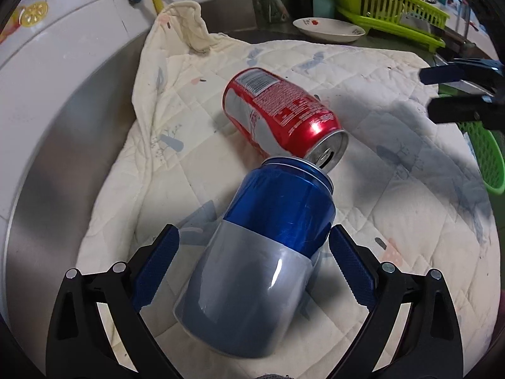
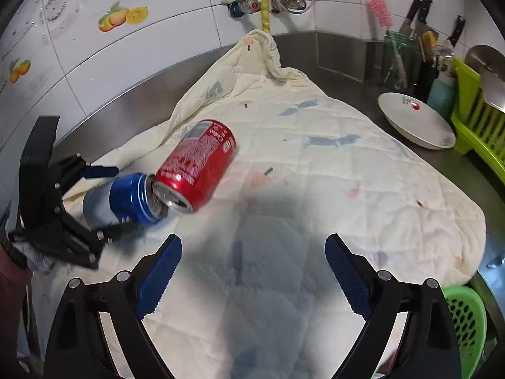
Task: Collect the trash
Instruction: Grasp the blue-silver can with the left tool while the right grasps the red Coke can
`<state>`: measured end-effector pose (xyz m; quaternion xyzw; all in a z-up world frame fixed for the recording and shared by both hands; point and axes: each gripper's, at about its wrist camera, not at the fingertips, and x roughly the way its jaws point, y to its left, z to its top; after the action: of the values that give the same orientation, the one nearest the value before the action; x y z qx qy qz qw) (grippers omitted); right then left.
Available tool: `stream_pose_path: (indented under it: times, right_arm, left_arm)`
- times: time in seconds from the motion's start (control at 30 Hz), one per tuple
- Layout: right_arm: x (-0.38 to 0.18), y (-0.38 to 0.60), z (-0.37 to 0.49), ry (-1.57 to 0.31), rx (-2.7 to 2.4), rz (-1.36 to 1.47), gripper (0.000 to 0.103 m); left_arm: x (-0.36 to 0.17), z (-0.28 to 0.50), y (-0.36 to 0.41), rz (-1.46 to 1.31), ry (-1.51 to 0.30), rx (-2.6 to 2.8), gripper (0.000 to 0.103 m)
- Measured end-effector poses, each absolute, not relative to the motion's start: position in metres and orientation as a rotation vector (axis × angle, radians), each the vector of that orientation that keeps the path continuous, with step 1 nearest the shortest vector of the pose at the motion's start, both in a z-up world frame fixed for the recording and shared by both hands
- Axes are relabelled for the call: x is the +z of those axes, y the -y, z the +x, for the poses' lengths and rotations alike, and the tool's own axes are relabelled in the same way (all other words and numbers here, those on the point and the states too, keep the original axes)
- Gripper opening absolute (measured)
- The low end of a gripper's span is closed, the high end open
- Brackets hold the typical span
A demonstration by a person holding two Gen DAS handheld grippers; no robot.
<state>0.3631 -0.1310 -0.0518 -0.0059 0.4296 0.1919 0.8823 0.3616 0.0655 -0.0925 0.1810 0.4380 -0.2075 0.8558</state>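
On the tabletop (image 2: 331, 60) a quilted cloth (image 2: 315, 164) lies spread out, and on it two cans lie on their sides, the nearer can (image 1: 265, 252) between the spread fingers of the left gripper (image 1: 254, 249), its pads clear of it, and the farther can (image 1: 281, 113) just beyond, its open end touching the nearer can's top rim. The right gripper (image 2: 252, 259) hangs with fingers apart over bare cloth, right of both cans. Behind the cloth to the right a plate (image 2: 416, 120) sits before a dish rack (image 2: 473, 126), and a perforated basket (image 2: 464, 312) stands off the cloth's near right edge.
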Motion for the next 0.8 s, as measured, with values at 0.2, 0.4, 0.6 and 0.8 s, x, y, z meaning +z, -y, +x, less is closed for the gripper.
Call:
stream_pose_path:
  times: [0.2,0.4,0.6,0.8]
  right_arm:
    - [-0.054,0.117,0.397,-0.951,0.422,0.099,0.089]
    - [-0.059,0.098,0.43,-0.987,0.433,0.168,0.089]
    - [-0.075,0.082,0.462,-1.056,0.455,0.277,0.089]
    - [-0.097,0.066,0.485,-1.121,0.479,0.359,0.089]
  left_arm:
    - [-0.107,0.361,-0.064,0.366,-0.942,-0.435,0.077]
    - [-0.108,0.354,-0.073,0.286,-0.96,-0.389,0.066]
    - [-0.102,0.341,-0.079,0.252,-0.955,-0.373,0.066]
    - [-0.096,0.332,-0.081,0.232,-0.951,-0.374,0.066]
